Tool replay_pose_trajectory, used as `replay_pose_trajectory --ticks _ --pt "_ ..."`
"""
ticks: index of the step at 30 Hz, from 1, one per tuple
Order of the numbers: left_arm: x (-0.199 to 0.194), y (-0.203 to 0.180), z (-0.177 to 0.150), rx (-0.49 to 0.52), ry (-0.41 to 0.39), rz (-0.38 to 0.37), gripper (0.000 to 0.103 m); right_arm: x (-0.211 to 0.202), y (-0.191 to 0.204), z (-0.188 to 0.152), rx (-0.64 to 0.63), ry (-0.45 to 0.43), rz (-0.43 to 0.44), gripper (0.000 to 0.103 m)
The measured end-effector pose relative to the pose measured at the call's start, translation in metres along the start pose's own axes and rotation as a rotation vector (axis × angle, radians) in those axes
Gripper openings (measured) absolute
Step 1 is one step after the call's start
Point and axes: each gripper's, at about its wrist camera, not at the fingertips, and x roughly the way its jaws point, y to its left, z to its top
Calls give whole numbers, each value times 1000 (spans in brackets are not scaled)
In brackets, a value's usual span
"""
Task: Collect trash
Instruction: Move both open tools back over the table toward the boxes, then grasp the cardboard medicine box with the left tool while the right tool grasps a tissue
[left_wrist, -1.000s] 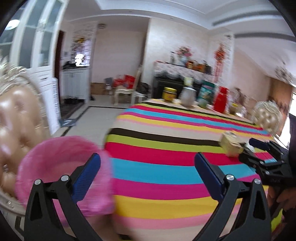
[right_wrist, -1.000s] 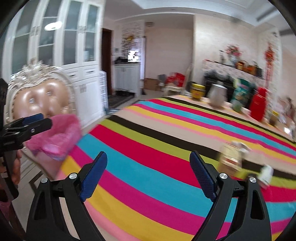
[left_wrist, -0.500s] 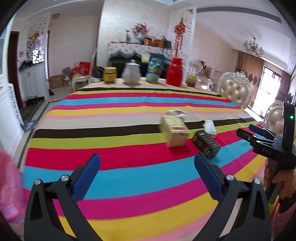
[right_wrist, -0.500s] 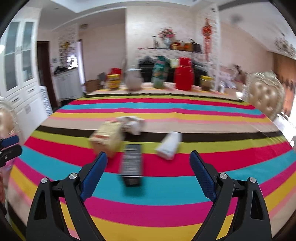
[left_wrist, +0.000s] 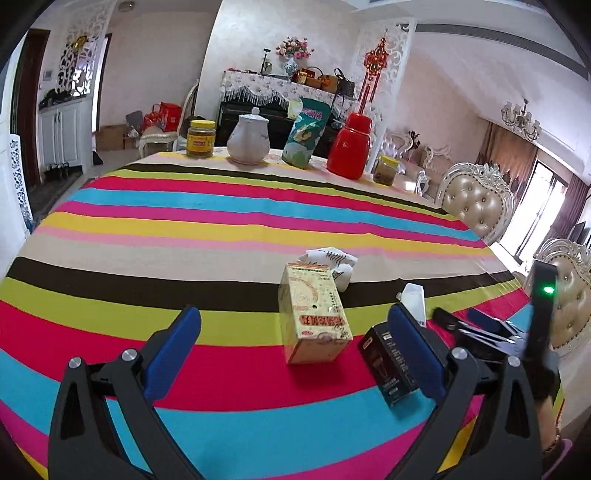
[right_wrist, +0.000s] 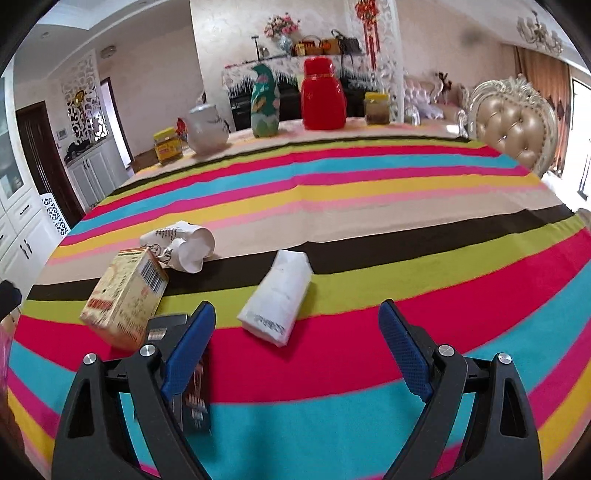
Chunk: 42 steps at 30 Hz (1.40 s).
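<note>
Trash lies on the striped tablecloth (left_wrist: 221, 206). A yellow carton (left_wrist: 314, 317) (right_wrist: 125, 299) stands tilted, with a crumpled paper cup (left_wrist: 332, 262) (right_wrist: 181, 247) behind it. Beside them lie a white tissue pack (right_wrist: 279, 302) (left_wrist: 413, 299) and a black box (left_wrist: 388, 365) (right_wrist: 195, 391). My left gripper (left_wrist: 295, 343) is open, just short of the carton. My right gripper (right_wrist: 295, 339) is open, just short of the tissue pack, its left finger over the black box. In the left wrist view the right gripper (left_wrist: 476, 328) shows at the right edge.
At the table's far edge stand a yellow-lidded jar (left_wrist: 200, 138), a white teapot (left_wrist: 248, 142), a green bag (left_wrist: 306, 133), a red flask (left_wrist: 351, 146) and another jar (left_wrist: 386, 170). Padded chairs (left_wrist: 476, 199) flank the right side. A pink bag (right_wrist: 3, 354) peeks in at the left.
Both grippers have swung from the pink bag and the chair on the left toward the table's middle and moved closer to the trash. Both stay open.
</note>
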Motion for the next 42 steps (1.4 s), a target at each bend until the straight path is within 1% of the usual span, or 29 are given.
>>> replay_pose_trajectory --ticks 2,6,8,9,10,11,12,13,15,17,22,24,26,27,28,30,31,33,37,42 --pt "7 0 1 11 14 21 98 18 6 5 -10 29 -10 80" --pt "24 5 6 25 44 33 98 47 10 14 7 105 -11 73" --pt "36 3 16 40 67 27 98 57 13 15 1 142 -18 71" --pt "43 2 21 49 73 24 98 60 14 15 -4 159 -15 68" --pt "49 0 27 57 79 23 98 60 15 15 -6 164 -9 65" --pt "57 -2 33 63 87 15 98 59 15 15 -6 162 -3 60" --pt "62 -3 36 63 91 12 98 59 15 15 -4 160 -2 51" --pt "66 -5 38 63 96 9 98 59 14 15 -1 164 5 47" --pt "79 -9 43 64 114 -2 98 57 10 15 11 161 25 40" --pt "87 -12 42 64 131 0 98 54 8 14 18 147 26 38" --pt "91 -18 23 71 167 -25 98 46 1 13 55 112 25 37" --pt "96 -21 13 93 195 -6 98 47 0 13 64 121 29 37" --pt "104 -21 7 92 221 11 95 46 -1 14 67 114 31 37" --pt "109 -18 4 84 235 18 91 45 -1 14 66 107 31 37" --pt "111 -17 2 81 249 20 80 44 -1 14 64 101 30 37" --pt "114 -13 -2 80 270 -3 61 43 1 14 56 94 27 37" --pt "112 -13 -4 99 269 13 52 41 1 13 52 92 27 37" --pt "104 -12 -8 112 239 29 51 40 2 13 49 85 28 37" --pt "82 1 -16 91 216 39 51 34 3 10 40 80 25 37" --pt "52 13 -26 76 187 51 51 10 10 -4 23 74 36 37"
